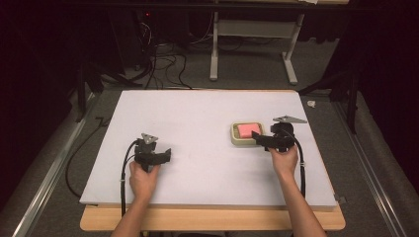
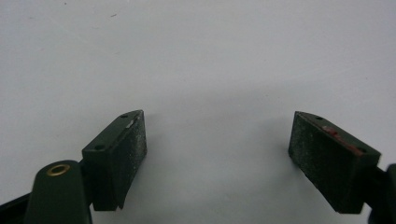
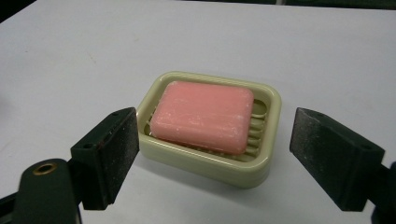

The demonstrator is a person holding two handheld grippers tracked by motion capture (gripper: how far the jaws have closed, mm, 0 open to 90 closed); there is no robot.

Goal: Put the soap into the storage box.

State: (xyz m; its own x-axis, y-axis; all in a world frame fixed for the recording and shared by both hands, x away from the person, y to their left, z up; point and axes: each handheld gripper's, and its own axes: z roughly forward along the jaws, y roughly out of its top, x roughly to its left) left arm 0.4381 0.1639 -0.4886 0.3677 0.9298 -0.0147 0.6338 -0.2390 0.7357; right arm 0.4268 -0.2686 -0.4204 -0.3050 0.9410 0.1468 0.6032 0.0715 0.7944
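A pink bar of soap [image 3: 202,115] lies in a pale green ribbed soap dish [image 3: 268,135] on the white table, right of centre in the high view, soap [image 1: 247,130] in dish [image 1: 236,140]. My right gripper [image 3: 215,154] is open, its jaws wide apart just short of the dish, touching neither dish nor soap; from above the right gripper [image 1: 262,139] sits at the dish's right edge. My left gripper [image 2: 217,149] is open over bare table with nothing between its pads; in the high view the left gripper [image 1: 165,155] is at the left front.
The white board [image 1: 197,113] rests on a wooden table whose front edge [image 1: 212,219] shows below. Beyond it stand a metal stand's legs [image 1: 214,54] and cables [image 1: 163,64] on grey carpet. A rail [image 1: 370,168] runs along the right side.
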